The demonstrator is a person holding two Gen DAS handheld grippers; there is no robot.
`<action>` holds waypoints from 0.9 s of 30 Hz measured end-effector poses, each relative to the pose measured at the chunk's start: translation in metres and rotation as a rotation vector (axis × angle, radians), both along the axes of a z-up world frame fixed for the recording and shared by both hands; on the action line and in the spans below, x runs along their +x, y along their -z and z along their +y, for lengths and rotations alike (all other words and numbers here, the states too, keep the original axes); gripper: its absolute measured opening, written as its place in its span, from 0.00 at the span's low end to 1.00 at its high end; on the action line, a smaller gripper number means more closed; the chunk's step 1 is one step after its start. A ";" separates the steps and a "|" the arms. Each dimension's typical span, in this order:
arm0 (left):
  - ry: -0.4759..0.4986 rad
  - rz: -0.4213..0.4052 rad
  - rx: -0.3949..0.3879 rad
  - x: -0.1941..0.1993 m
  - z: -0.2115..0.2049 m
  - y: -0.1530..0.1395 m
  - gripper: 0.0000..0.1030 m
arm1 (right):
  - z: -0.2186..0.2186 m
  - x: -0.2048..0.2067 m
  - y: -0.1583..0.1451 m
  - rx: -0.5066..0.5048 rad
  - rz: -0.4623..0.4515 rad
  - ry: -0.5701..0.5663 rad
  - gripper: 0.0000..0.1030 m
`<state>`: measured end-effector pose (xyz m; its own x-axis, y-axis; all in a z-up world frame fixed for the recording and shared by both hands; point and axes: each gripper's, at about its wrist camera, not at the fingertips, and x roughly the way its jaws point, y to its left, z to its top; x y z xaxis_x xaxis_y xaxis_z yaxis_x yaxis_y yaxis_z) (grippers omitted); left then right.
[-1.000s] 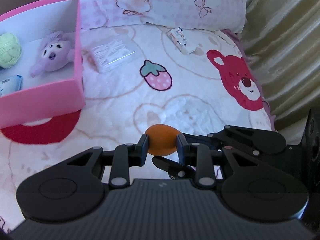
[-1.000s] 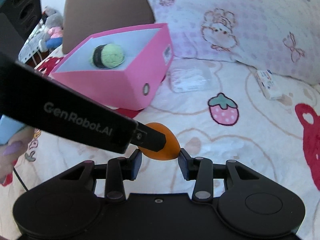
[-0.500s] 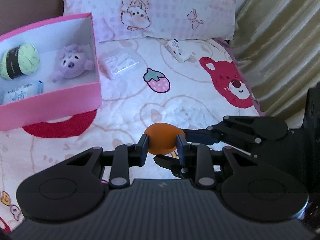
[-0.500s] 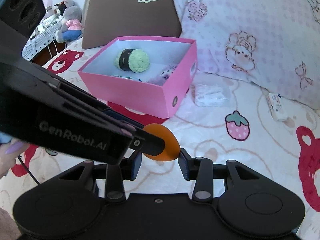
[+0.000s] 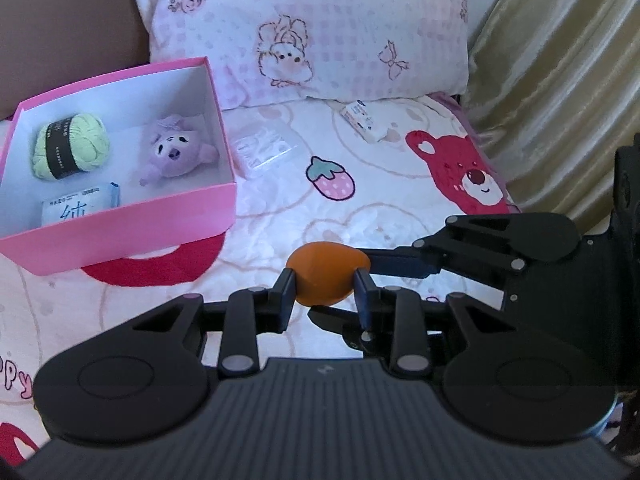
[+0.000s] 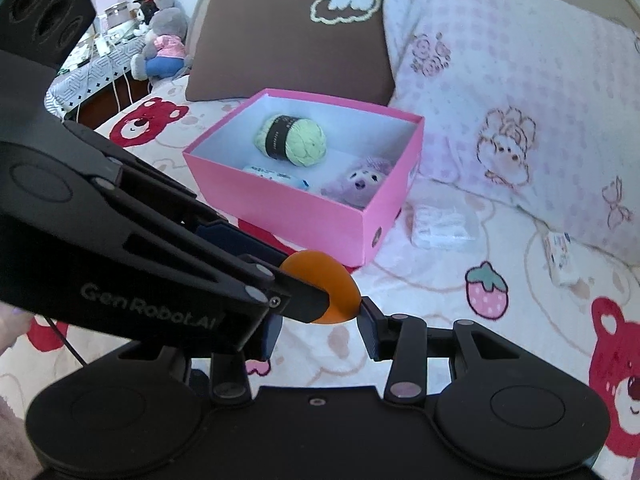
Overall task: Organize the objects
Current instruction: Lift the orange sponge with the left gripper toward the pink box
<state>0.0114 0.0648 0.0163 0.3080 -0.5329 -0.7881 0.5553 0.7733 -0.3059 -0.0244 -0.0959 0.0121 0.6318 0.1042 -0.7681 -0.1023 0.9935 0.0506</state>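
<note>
Up left in the left wrist view, a pink cardboard box (image 5: 132, 220) with a white inside stands open on the bed (image 5: 280, 216). It holds a ball of pale green yarn (image 5: 72, 146) with a black paper band, a fuzzy lilac plush toy (image 5: 174, 154), and a small white-and-blue tissue pack (image 5: 80, 206) printed with a large blue Chinese character. Just beside the box on the quilted bedspread lies a clear plastic packet (image 5: 264, 150), and farther back, near the pink checked pillow (image 5: 312, 28), a small white-and-blue carton (image 5: 362, 120); its print is too small to read. The left gripper (image 5: 325, 286) is clamped on a smooth, egg-shaped orange makeup sponge (image 5: 326, 274), held above the bedspread. The right gripper (image 5: 376, 266) reaches in from the right, one fingertip at the sponge's end.

Seen from the right wrist, the same pink box (image 6: 304, 208) shows a round hole in its end wall and holds the yarn ball (image 6: 292, 140), the tissue pack (image 6: 276, 176) and the plush toy (image 6: 360, 184). The left gripper (image 6: 316, 300) crosses from the left, its black arm lettered "GenRobot.AI" in grey, and pinches the orange sponge (image 6: 330, 288). The right gripper (image 6: 320, 330) has its jaws on either side of the sponge, the right pad touching it; whether the left pad presses I cannot tell. A brown cushion (image 6: 288, 40) with a stitched cloud outline leans behind the box.
</note>
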 end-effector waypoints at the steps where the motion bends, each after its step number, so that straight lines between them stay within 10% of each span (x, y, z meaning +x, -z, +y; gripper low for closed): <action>1: -0.002 -0.001 0.002 0.001 0.002 -0.001 0.28 | 0.001 0.002 -0.001 0.002 0.000 -0.004 0.46; 27: -0.151 0.007 0.002 0.039 0.064 -0.007 0.28 | 0.034 0.063 -0.005 0.081 -0.027 -0.101 0.49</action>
